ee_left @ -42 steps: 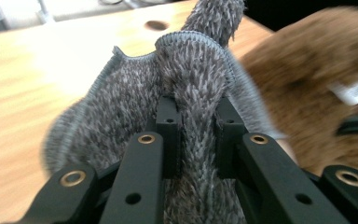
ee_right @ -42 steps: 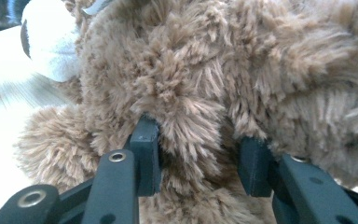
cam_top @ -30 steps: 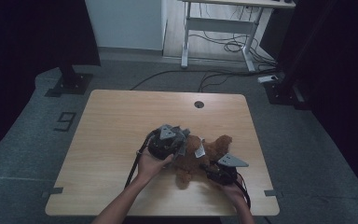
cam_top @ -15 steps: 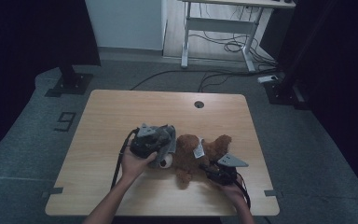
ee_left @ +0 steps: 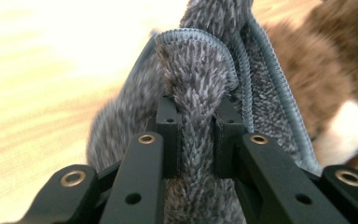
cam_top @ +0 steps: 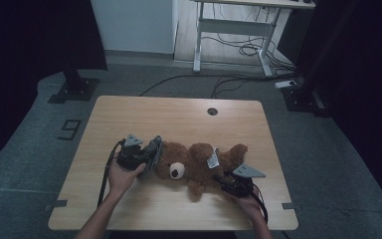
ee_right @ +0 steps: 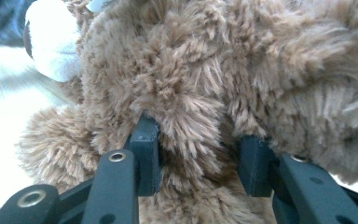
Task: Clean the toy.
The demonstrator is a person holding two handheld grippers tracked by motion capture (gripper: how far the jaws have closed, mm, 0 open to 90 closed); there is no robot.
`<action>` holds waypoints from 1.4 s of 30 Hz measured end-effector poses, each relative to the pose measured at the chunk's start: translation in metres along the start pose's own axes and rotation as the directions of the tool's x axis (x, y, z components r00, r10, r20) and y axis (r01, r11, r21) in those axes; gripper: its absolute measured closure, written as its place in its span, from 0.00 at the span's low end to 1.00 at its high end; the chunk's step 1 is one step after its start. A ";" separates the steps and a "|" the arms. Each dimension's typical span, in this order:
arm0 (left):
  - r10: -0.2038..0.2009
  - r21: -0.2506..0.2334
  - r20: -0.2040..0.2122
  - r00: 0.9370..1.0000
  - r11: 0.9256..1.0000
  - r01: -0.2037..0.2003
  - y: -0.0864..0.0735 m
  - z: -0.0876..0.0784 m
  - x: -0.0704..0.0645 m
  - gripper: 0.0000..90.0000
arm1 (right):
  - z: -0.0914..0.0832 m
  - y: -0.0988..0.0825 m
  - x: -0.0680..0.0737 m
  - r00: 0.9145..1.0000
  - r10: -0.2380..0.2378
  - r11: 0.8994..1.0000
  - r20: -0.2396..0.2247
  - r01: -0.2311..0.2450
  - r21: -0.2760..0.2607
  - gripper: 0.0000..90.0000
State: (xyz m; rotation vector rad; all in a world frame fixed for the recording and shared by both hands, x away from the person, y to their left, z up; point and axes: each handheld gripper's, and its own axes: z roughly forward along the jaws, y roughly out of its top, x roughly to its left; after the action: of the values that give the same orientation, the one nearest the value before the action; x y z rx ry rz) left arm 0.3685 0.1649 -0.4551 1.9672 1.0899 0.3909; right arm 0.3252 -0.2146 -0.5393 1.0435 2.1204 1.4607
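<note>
High view: left gripper clenched on grey cloth at mid-left, right gripper grasping teddy bear lower right; prob wiping step, next needs cloth swept across the fur.

Black handheld grippers, bare forearms

Grey three-cornered plates on the left gripper and right gripper; black cables trailing; brass-ringed jaw screws.

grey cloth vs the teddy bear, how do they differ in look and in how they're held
The grey cloth is short-piled with a stitched rim; the teddy bear is shaggy brown. The cloth is bunched in the left gripper; the bear lies on the table, its fur gripped by the right gripper. Both are soft.
</note>
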 end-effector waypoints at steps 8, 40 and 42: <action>0.104 -0.011 0.038 0.994 0.995 -0.103 0.043 0.013 -0.038 0.85 | 0.000 0.000 0.000 1.000 -0.014 1.000 -0.001 0.014 -0.003 0.63; 0.060 -0.074 0.169 0.984 0.996 -0.048 -0.007 0.037 -0.048 0.87 | -0.033 0.010 -0.020 0.993 0.112 0.991 -0.026 -0.114 -0.064 0.19; 0.057 -0.086 0.175 0.983 0.995 -0.042 -0.011 0.034 -0.049 0.87 | -0.030 0.010 -0.018 0.994 0.105 0.994 -0.040 -0.107 -0.038 0.17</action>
State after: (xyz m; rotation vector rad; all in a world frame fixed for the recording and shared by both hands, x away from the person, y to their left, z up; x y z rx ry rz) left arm 0.3552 0.1108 -0.4787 1.9193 0.8997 0.2762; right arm 0.3209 -0.2452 -0.5204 1.1378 2.0809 1.5775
